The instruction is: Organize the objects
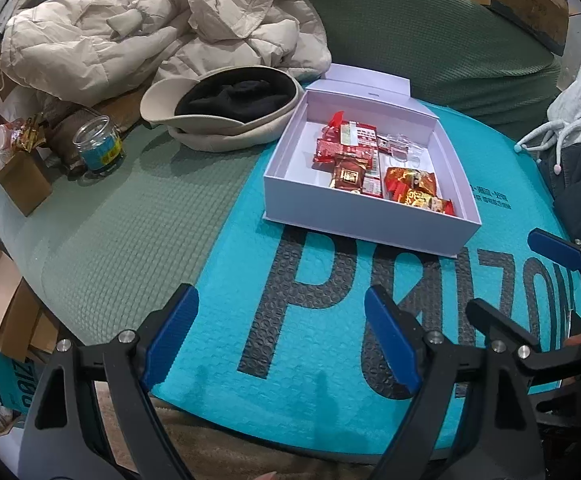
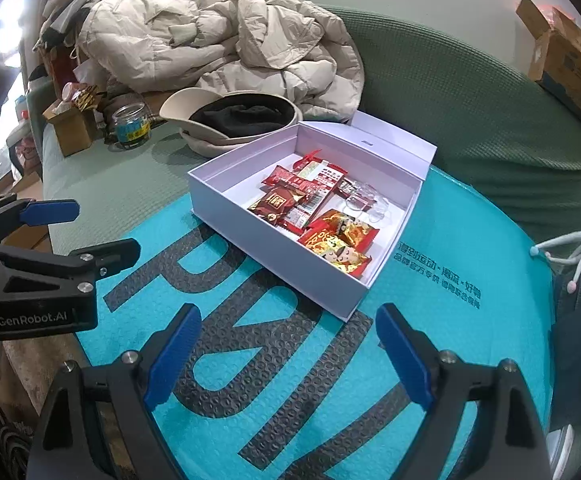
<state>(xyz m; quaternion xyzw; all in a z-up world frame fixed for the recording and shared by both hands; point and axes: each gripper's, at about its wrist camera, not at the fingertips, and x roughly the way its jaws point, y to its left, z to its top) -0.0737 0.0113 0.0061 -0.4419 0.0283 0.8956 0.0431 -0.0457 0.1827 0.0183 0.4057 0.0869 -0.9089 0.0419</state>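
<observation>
White box [image 1: 370,216] of red snack packets [image 1: 350,152] is lying straight ahead of both claws, left claw [image 1: 282,336] and right claw [image 2: 290,352] hovering released, roughly equally near.

Right hand-held gripper [image 2: 286,354], jaws apart and empty, above a teal padded mailer [image 2: 430,280]. At 12 o'clock: open white box [image 2: 290,248] holding red snack packets [image 2: 302,200] and, apparently, clear plastic pieces [image 2: 364,200]. At 9 o'clock: left hand-held gripper [image 2: 102,228], jaws apart.

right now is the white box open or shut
Open. The white box has its lid flipped back behind it, and the snack packets inside show from above.
</observation>
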